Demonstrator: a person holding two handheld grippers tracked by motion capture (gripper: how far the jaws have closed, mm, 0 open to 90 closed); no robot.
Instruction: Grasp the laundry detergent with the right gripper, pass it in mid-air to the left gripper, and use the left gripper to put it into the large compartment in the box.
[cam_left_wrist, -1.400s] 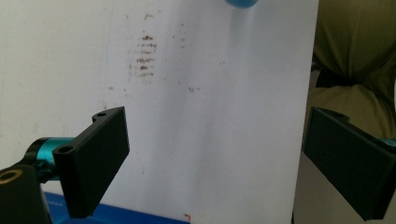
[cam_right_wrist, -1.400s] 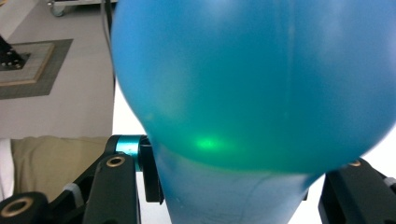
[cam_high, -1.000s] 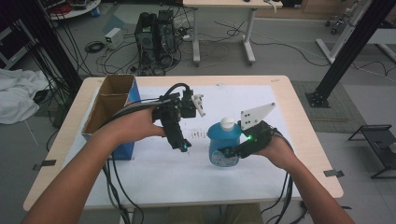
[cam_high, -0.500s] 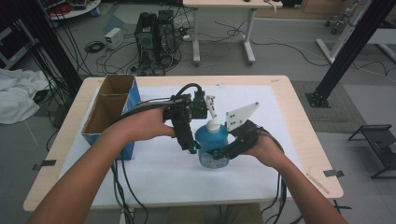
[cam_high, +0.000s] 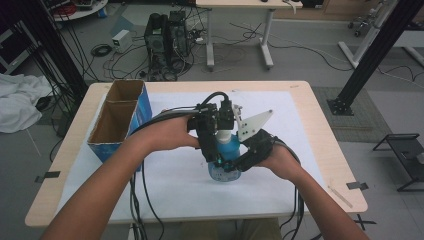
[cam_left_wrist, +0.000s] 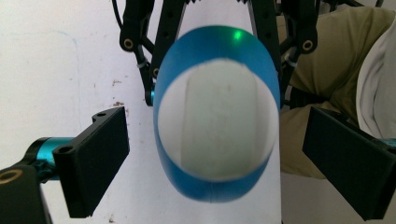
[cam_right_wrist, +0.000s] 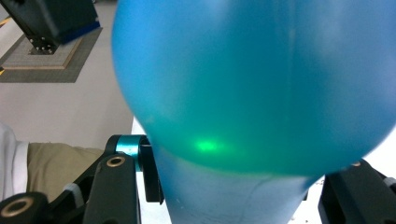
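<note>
Left gripper (cam_left_wrist: 215, 154) hangs above the blue bottle (cam_high: 223, 161) — jaws spread wide either side of its white cap (cam_left_wrist: 215, 120). Right gripper (cam_high: 235, 164) clamps the bottle's body at mid-table on the white sheet (cam_high: 310, 150); we note a cardboard box (cam_high: 119, 122) far left.

No legible text anywhere (bottle (cam_high: 226, 160) label print too blurred).
</note>
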